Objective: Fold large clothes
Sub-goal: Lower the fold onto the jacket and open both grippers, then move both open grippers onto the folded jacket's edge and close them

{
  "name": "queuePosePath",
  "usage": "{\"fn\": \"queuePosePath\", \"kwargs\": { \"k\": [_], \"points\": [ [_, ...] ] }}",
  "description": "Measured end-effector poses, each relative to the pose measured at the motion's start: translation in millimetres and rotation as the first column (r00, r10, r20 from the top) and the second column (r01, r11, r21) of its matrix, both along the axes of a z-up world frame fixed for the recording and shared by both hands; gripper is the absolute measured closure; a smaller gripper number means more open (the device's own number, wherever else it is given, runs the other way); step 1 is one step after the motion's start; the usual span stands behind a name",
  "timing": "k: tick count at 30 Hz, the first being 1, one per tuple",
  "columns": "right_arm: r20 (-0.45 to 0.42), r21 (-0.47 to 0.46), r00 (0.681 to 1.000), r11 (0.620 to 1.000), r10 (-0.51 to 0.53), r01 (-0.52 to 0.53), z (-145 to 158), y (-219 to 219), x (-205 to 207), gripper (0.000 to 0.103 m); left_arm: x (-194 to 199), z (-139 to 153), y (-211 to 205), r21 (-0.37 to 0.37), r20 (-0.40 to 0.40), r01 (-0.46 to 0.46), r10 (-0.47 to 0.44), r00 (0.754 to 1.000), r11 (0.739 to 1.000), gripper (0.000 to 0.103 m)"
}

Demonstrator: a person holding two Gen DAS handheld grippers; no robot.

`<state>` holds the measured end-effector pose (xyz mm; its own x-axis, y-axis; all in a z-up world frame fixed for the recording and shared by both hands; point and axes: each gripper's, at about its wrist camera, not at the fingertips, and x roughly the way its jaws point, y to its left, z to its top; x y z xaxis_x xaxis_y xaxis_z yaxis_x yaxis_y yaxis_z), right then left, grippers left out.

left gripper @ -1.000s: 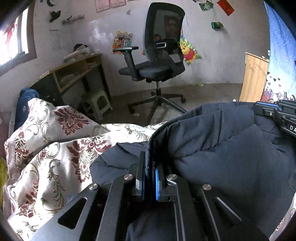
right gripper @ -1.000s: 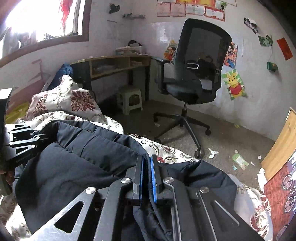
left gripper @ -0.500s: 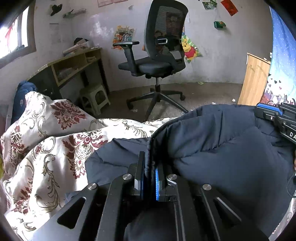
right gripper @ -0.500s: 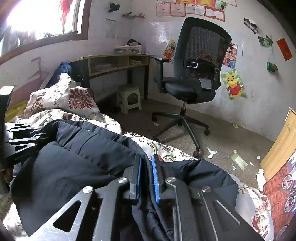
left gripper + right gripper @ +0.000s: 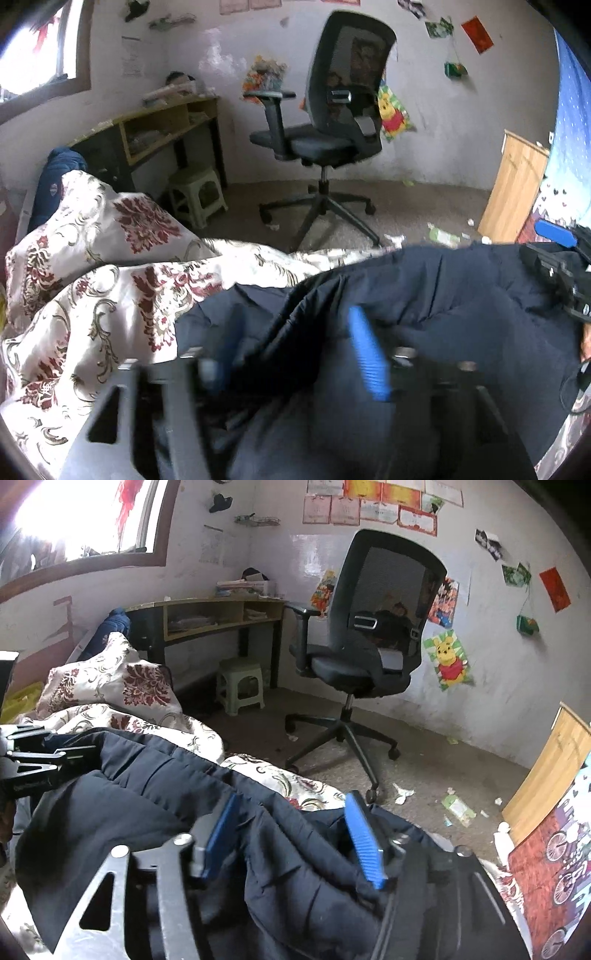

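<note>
A large dark navy padded jacket (image 5: 461, 302) (image 5: 147, 812) lies bunched on a bed with a white and red floral cover (image 5: 92, 288) (image 5: 122, 686). My left gripper (image 5: 295, 325) is opening; its blue pads stand wide apart and blurred, with a fold of the jacket lying loose between them. My right gripper (image 5: 291, 812) is opening too, blue pads spread, a ridge of jacket between them but not pressed. The right gripper (image 5: 557, 258) shows at the right edge of the left wrist view. The left gripper (image 5: 33, 764) shows at the left edge of the right wrist view.
A black office chair (image 5: 332, 125) (image 5: 373, 642) stands on the littered floor beyond the bed. A wooden desk (image 5: 218, 616) and a pale green stool (image 5: 240, 686) sit by the wall. A wooden cabinet (image 5: 513, 184) stands at the right.
Both grippers were shut on folds of the jacket; now both sets of jaws have sprung wide and the fabric has slumped lower. Neither hand has shifted much.
</note>
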<state>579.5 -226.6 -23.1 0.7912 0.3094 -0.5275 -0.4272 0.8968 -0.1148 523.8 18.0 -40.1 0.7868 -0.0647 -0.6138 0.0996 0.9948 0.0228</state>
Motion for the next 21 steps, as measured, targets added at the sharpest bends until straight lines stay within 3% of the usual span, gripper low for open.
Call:
{"fn": "queuePosePath", "kwargs": {
  "k": [3, 6, 13, 16, 21],
  "points": [
    [0.029, -0.005, 1.0, 1.0, -0.008, 0.008, 5, -1, -5, 0.022, -6, 8, 0, -0.01, 0.038, -0.011, 0.012, 0.999, 1.0, 0.028],
    [0.048, 0.001, 0.999, 1.0, -0.023, 0.023, 10, -3, -8, 0.012, -12, 14, 1, -0.018, 0.06, -0.026, 0.027, 0.998, 1.0, 0.026],
    [0.062, 0.044, 0.997, 0.998, -0.048, 0.045, 17, -14, -20, 0.009, -36, 30, 0, -0.025, 0.147, 0.005, -0.001, 0.989, 1.0, 0.025],
    [0.066, 0.083, 0.997, 0.996, -0.047, 0.042, 19, -22, -28, 0.007, -54, 35, 0, -0.04, 0.189, 0.035, -0.027, 0.982, 0.999, 0.018],
    [0.017, 0.172, 1.0, 0.985, 0.014, -0.017, 14, -34, -48, 0.002, -84, 31, 0, -0.014, 0.223, 0.099, -0.094, 0.97, 0.995, 0.015]
  ]
}}
